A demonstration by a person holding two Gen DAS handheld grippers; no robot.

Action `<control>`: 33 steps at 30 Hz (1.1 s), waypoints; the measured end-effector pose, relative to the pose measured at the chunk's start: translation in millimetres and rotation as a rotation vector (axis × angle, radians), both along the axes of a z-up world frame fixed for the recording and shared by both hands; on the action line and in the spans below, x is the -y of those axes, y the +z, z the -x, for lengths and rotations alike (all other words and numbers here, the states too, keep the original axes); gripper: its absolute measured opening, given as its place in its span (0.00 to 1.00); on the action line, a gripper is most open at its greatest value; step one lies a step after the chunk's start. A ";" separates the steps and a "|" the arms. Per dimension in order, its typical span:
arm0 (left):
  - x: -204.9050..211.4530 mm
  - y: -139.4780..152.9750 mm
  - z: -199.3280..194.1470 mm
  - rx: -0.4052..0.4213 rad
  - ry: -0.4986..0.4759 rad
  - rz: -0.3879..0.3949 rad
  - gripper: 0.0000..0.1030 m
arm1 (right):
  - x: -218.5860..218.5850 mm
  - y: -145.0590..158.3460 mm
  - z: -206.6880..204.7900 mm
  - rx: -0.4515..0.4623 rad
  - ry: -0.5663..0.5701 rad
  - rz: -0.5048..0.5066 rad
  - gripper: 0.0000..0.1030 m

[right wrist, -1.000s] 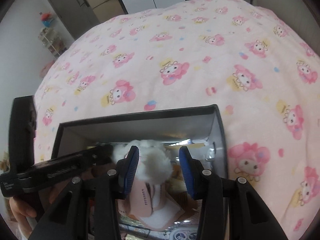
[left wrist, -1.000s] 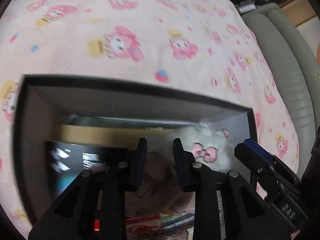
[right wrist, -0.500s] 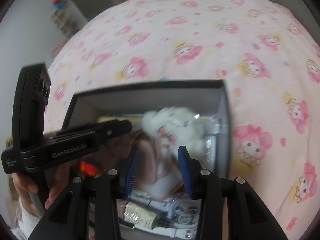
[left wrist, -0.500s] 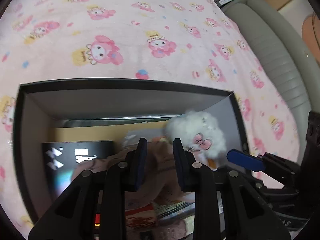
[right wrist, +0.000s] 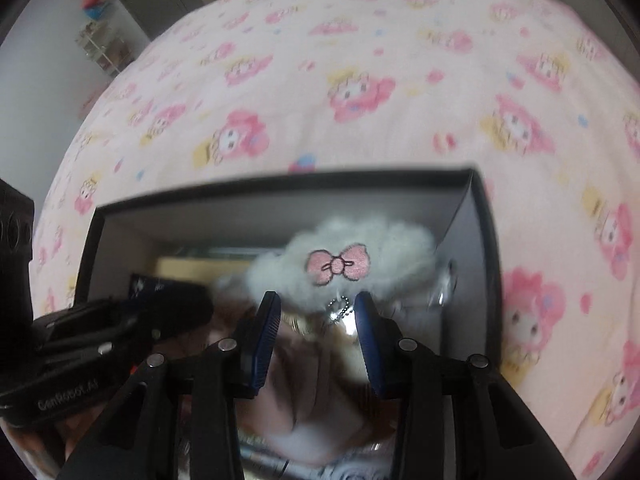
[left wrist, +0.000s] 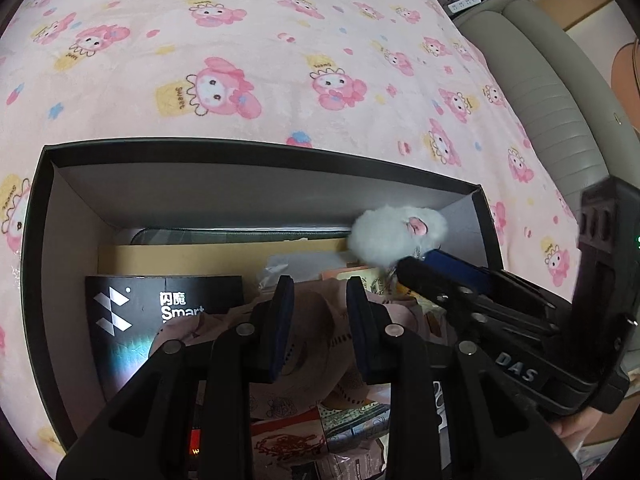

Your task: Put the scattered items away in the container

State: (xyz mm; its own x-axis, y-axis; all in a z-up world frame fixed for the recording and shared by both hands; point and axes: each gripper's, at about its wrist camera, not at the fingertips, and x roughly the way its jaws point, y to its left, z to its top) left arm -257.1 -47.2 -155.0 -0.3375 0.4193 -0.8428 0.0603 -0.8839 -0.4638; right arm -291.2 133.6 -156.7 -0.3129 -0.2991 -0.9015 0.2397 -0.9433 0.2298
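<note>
fluffy white toy (right wrist: 352, 264) with a pink bow sitting in the far right corner of the black box (left wrist: 256, 148) on the pink blanket (left wrist: 280, 60). right gripper (right wrist: 316, 312) just below it, jaws apart and empty. left gripper (left wrist: 318, 296) slack over pink cloth (left wrist: 316, 344), gripping nothing.

A home bedroom: cartoon-print pink blanket (left wrist: 280, 60), padded headboard (left wrist: 560, 100).

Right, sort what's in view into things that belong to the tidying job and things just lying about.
Job:
- black box, the container
- white fluffy charm with a pink bow, in the box
- pink cloth between the left gripper jaws
- right gripper

Lying about:
- pink cartoon blanket
- grey padded headboard
</note>
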 end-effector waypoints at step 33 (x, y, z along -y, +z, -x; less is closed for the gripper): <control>-21.5 168.0 -124.0 -0.502 0.079 0.276 0.99 | -37.4 170.0 -153.7 -0.429 -0.223 -0.138 0.73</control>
State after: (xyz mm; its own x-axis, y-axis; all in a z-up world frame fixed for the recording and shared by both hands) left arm -133.2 -25.7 13.0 -0.7459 0.1640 -0.6456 -0.0367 -0.9779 -0.2060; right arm -137.6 171.0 13.2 -0.7064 -0.0696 -0.7044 0.0741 -0.9970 0.0242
